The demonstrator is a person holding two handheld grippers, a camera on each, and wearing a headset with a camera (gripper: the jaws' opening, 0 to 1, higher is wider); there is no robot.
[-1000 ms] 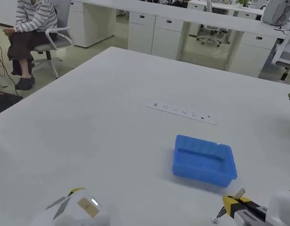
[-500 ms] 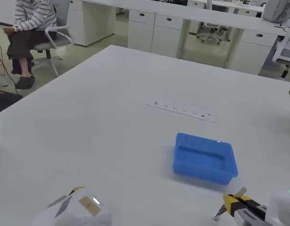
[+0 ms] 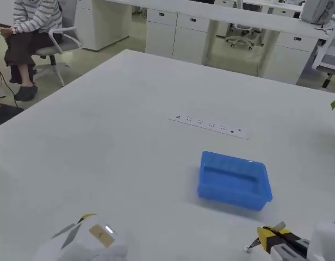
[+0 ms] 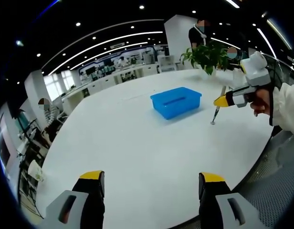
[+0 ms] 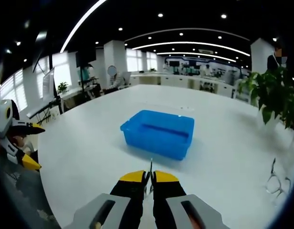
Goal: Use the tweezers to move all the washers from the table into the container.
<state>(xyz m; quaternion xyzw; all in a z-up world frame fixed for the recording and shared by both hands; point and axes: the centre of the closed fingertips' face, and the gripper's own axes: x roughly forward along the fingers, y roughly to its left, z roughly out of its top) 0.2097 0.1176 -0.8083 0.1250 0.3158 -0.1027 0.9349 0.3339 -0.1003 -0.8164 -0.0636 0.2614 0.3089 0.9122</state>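
Observation:
The blue container (image 3: pixel 234 180) (image 4: pixel 175 101) (image 5: pixel 159 131) stands upright on the white table (image 3: pixel 118 136). My right gripper (image 3: pixel 268 238) (image 5: pixel 148 177) is shut on thin metal tweezers (image 5: pixel 150 166) just in front of the container's near side. In the left gripper view the right gripper (image 4: pixel 233 98) holds the tweezers (image 4: pixel 215 114) pointing down, tip on or just above the tabletop. There is a tiny blob at the tip, too small to tell what it is. My left gripper (image 3: pixel 83 235) (image 4: pixel 152 179) hovers open at the near left, holding nothing.
A flush socket strip (image 3: pixel 208 125) lies in the table beyond the container. Glasses (image 5: pixel 273 179) rest on the table to the right, near a potted plant (image 5: pixel 273 95). A person sits on a chair (image 3: pixel 31 27) at the far left, off the table.
The head view has drifted a little. The grippers, tweezers and container keep about the same places.

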